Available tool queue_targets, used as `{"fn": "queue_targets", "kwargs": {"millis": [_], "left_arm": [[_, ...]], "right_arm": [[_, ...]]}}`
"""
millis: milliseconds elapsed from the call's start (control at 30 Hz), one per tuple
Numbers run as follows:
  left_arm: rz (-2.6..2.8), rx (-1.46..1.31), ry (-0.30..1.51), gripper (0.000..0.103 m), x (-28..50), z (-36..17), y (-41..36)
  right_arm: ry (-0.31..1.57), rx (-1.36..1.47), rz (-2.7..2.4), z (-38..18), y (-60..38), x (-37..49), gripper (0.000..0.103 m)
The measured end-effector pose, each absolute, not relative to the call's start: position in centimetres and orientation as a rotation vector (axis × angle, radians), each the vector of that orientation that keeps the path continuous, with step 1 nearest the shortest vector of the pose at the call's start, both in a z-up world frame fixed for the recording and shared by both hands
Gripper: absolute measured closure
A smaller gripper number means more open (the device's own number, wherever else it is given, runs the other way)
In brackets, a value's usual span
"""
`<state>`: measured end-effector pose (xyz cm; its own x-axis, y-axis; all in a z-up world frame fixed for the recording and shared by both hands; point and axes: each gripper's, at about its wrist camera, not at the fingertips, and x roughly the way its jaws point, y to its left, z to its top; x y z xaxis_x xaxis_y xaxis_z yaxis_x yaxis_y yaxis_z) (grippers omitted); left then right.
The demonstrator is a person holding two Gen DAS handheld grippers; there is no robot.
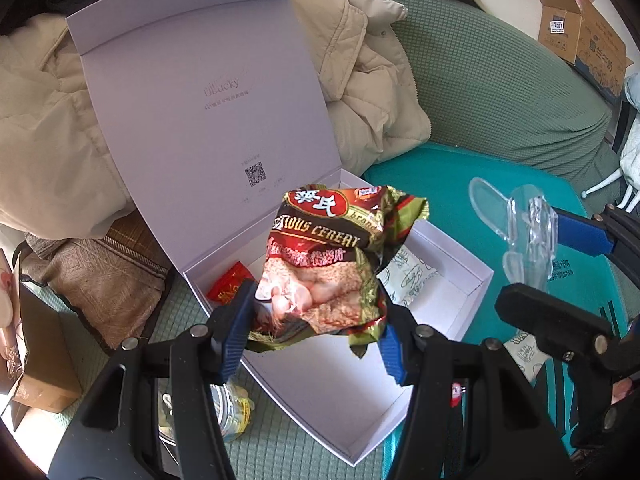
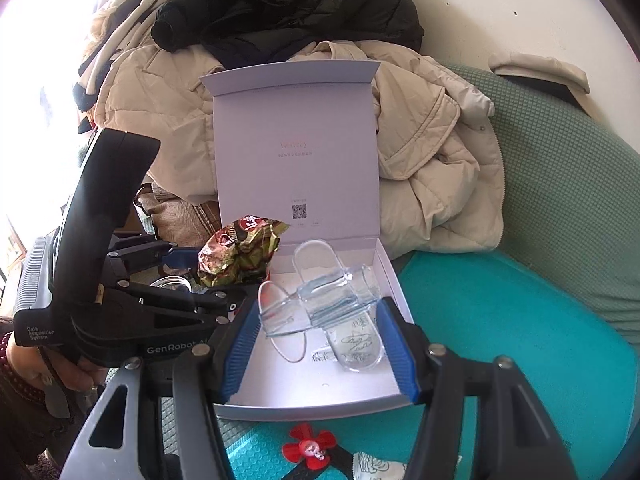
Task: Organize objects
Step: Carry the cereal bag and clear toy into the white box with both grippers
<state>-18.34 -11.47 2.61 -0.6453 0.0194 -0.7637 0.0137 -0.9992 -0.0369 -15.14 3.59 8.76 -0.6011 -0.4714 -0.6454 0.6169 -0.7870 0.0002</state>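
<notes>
Two grippers are over the white gift box [image 1: 436, 320] right now, and both are loaded. Left gripper [image 1: 316, 336] first: its blue pads are clamped on the lower edge of a crumpled cereal packet [image 1: 328, 264], green and red foil with a bowl of flakes printed on it, and the packet hangs above the box's open tray, clear of the floor of the box. Over on the right, the right gripper [image 2: 320, 336] has its blue pads pressed against a pair of clear plastic slippers [image 2: 320, 300], one stacked across the other, held over the near half of the same tray. Inside the box, a small red sachet [image 1: 230, 286] lies in the far left corner and a white printed sachet [image 1: 412, 280] rests near the middle, seen from the left wrist. The lid [image 2: 296, 140] stands upright at the back, with a QR code on its inner face, leaning against a heap of beige padded coats [image 2: 432, 152] and a black jacket [image 2: 288, 12]. The box sits partly on a teal mat [image 2: 500, 320] on a green sofa [image 2: 568, 168]. Near the bottom of the right wrist view, a red flower-shaped clip [image 2: 310, 446] lies on the mat, just in front of the box.
</notes>
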Motion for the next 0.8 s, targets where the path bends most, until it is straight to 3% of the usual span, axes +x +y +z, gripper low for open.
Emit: {"fn": "queue_targets", "kwargs": {"millis": [800], "left_arm": [[2.956,-1.438,-0.028,0.049,-23.3,-1.4,-12.4]], "right_arm": [[0.297,0.908,-2.327,5.7,2.7,-20.6,0.042]]}}
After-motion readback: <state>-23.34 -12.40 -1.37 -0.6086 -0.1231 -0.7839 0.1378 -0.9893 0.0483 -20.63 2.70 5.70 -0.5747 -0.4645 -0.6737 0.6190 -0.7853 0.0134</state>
